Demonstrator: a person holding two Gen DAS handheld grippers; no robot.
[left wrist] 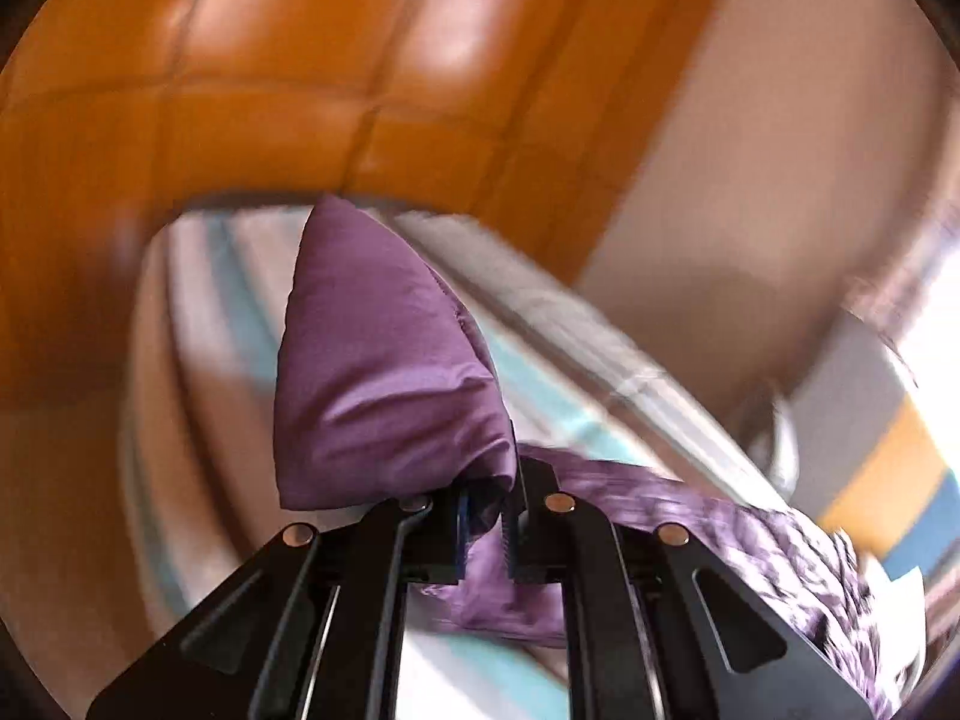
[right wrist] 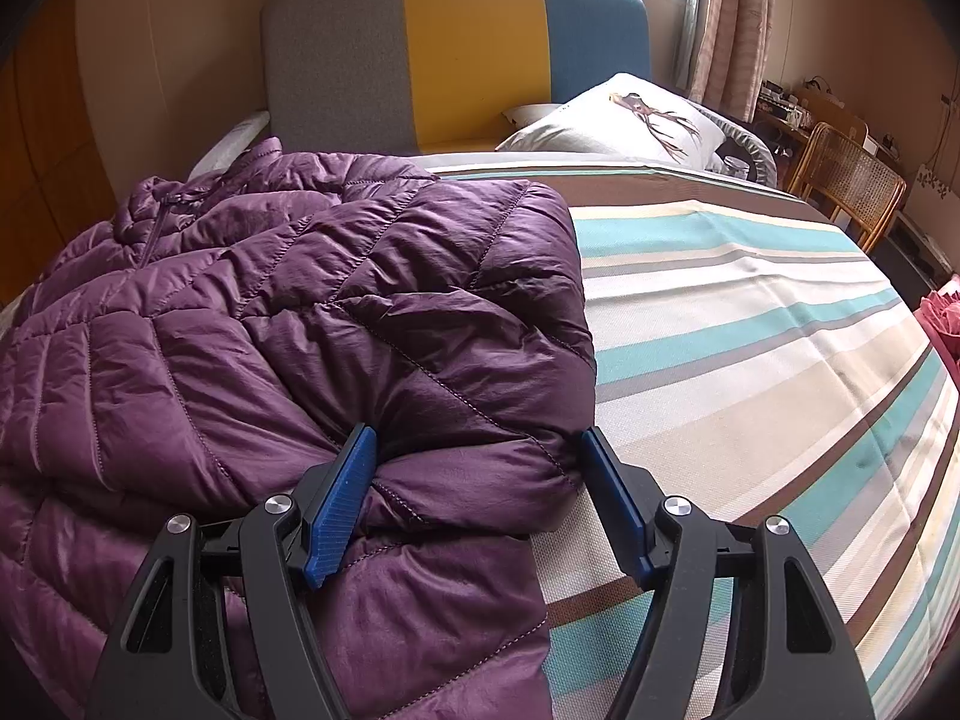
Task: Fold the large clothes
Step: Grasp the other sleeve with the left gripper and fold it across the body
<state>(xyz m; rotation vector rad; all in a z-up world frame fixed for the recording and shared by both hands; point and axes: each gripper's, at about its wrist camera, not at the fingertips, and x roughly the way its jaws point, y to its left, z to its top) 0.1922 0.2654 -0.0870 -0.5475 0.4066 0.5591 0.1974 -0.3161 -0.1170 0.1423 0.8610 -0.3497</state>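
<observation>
A purple quilted puffer jacket (right wrist: 288, 312) lies on the striped bed (right wrist: 750, 324), on its left half, with a sleeve folded across its body. My right gripper (right wrist: 477, 456) is open, its blue-padded jaws on either side of the sleeve's cuff end, low on the bed. My left gripper (left wrist: 486, 516) is shut on a corner of the jacket (left wrist: 384, 372), which stands up as a purple flap above the jaws; the rest of the jacket (left wrist: 750, 540) trails to the right, blurred.
A grey, yellow and blue headboard (right wrist: 468, 54) and a white pillow (right wrist: 624, 114) are at the bed's far end. A wicker chair (right wrist: 852, 186) stands at the right. An orange padded wardrobe (left wrist: 270, 90) fills the left wrist view.
</observation>
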